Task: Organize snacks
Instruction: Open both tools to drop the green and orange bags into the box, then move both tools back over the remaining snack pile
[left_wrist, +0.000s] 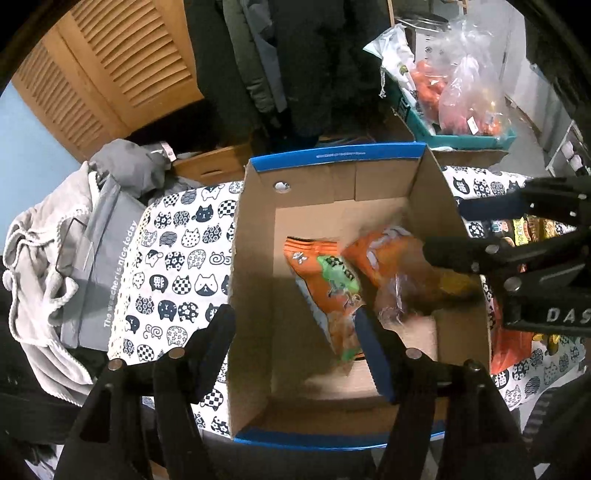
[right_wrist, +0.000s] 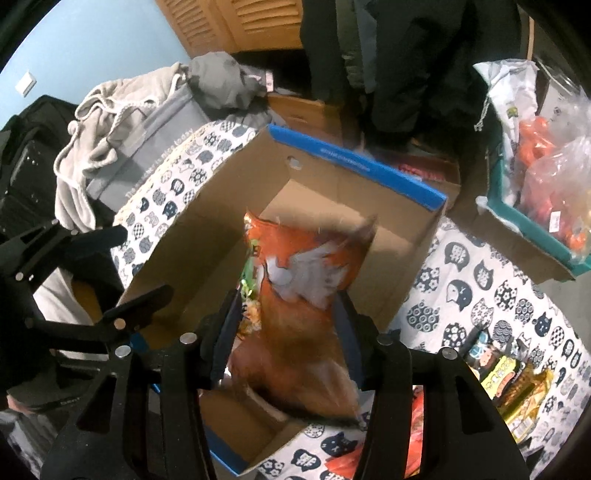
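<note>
Left wrist view: the left gripper (left_wrist: 295, 343) stands with jaws apart over the cardboard box (left_wrist: 255, 280), gripping nothing, and an orange snack bag (left_wrist: 325, 280) lies inside toward the box's right wall. Right wrist view: the right gripper (right_wrist: 284, 332) has jaws apart around a blurred second orange bag (right_wrist: 306, 280), apparently just released into the box; more snack packets (right_wrist: 513, 384) remain on the tablecloth (right_wrist: 480, 280) near its right edge, so sorting appears partly done.
</note>
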